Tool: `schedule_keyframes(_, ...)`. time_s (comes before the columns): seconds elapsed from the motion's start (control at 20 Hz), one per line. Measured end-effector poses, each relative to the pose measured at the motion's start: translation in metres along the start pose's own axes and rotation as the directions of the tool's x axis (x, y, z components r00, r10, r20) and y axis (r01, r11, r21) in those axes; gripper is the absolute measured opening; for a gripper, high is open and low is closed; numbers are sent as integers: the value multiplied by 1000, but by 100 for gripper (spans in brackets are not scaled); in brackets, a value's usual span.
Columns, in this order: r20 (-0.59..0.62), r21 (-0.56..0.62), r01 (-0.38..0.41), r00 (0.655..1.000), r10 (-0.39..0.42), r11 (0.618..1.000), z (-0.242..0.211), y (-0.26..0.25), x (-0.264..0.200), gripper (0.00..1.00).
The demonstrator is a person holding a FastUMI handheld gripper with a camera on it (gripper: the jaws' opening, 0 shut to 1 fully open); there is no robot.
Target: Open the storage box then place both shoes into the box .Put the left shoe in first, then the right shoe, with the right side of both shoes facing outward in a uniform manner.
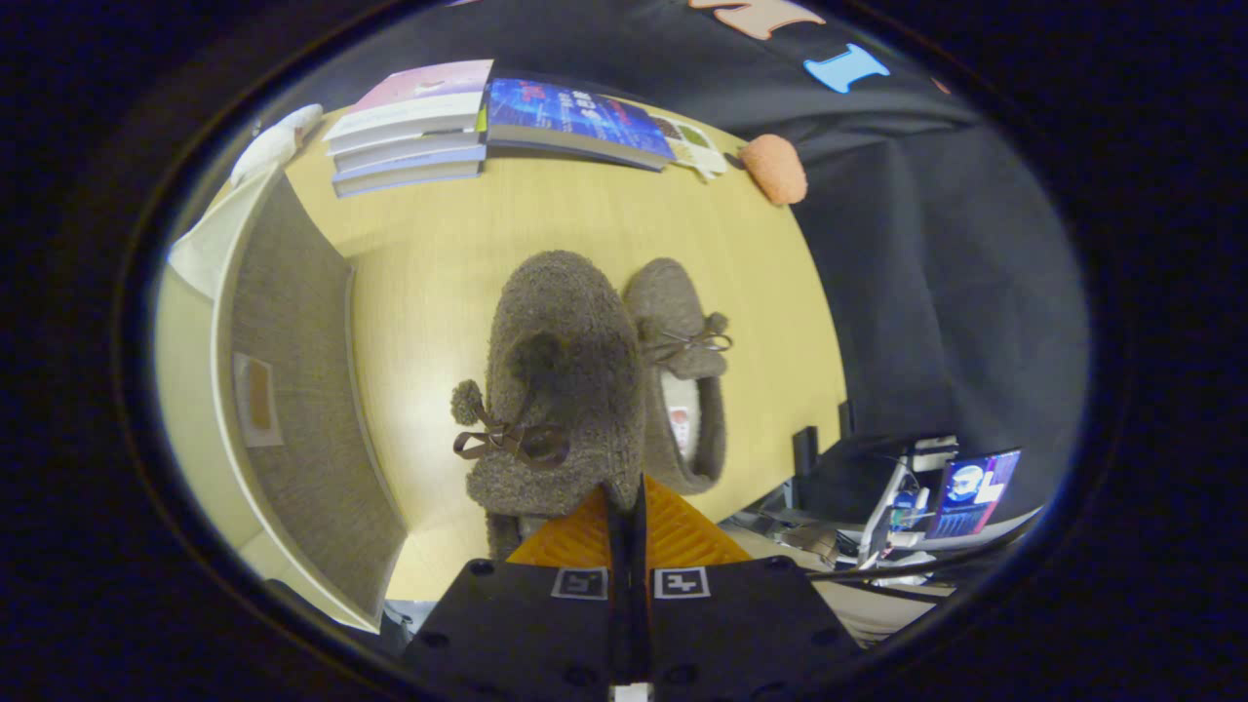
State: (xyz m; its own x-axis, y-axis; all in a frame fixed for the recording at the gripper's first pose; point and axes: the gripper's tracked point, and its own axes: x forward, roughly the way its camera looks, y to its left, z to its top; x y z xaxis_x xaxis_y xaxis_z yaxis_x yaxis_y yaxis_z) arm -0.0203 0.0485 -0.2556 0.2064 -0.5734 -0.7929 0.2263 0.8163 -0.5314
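A fuzzy brown slipper point(565, 380) with a dark bow hangs just ahead of my gripper point(626, 499), raised above the wooden table point(585, 224). My gripper is shut on the slipper's edge, the fingers point(673, 531) almost touching. The second brown slipper point(687, 390) lies on the table just right of the held one, with its opening up and its toe pointing away. The storage box point(292, 390) stands to the left, showing a grey surface with a white rim and a small label. Its lid state is unclear from here.
A stack of books point(414, 132) and a blue book point(575, 117) lie at the table's far end, beside an orange fuzzy object point(775, 168). Past the table's right edge are a lit screen point(970, 492) and cables.
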Motion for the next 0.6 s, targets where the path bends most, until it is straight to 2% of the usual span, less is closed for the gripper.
schedule_keyframes(0.2,35,28,24,999,-25,999,7,-4,-61,4)
schedule_keyframes(0.6,112,35,-128,986,123,991,20,73,-151,3)
